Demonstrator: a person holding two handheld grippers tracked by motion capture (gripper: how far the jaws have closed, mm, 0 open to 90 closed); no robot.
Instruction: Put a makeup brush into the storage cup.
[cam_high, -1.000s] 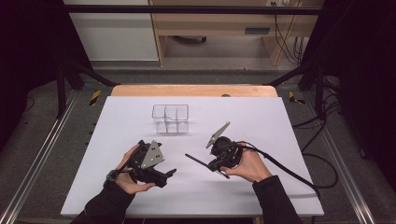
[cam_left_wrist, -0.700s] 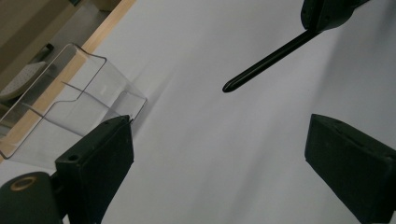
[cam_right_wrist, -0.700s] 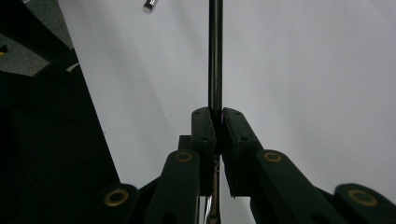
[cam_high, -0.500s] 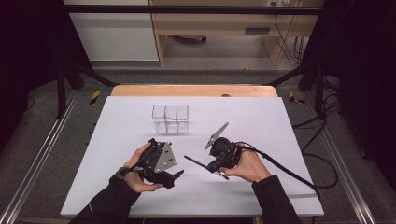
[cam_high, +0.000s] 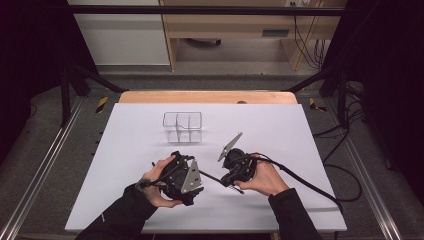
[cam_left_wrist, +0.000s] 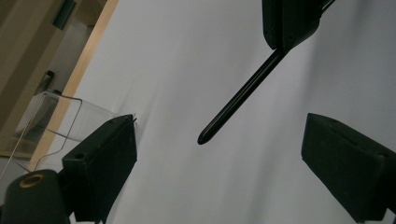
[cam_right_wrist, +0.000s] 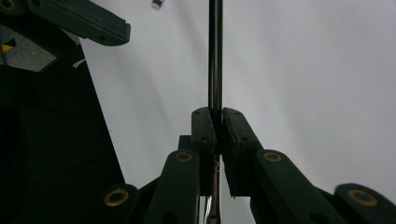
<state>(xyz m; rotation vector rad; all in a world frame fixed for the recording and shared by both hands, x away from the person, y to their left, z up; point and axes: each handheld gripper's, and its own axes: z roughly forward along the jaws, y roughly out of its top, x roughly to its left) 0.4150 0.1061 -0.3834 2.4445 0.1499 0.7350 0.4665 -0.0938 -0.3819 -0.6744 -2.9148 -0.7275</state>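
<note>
A thin black pen (cam_high: 212, 177) lies level just above the white sheet, and my right gripper (cam_high: 227, 181) is shut on its right end. In the right gripper view the two jaws press together on the pen (cam_right_wrist: 215, 56), which runs straight away from them. My left gripper (cam_high: 199, 176) sits right at the pen's free tip with its jaws open. In the left gripper view the pen (cam_left_wrist: 238, 100) points down into the wide gap of my left gripper (cam_left_wrist: 224, 158) and touches neither jaw. One finger of the left gripper (cam_right_wrist: 79, 18) shows at the top left of the right gripper view.
A clear plastic box with dividers (cam_high: 182, 126) stands on the white sheet (cam_high: 280, 130) behind the hands; it also appears at the left of the left gripper view (cam_left_wrist: 51, 116). A wooden table edge (cam_high: 207, 96) runs along the back. Metal rails flank the table.
The left hand has slid its gripper to the right, up to the pen's free tip. The right hand and the pen have stayed put.
</note>
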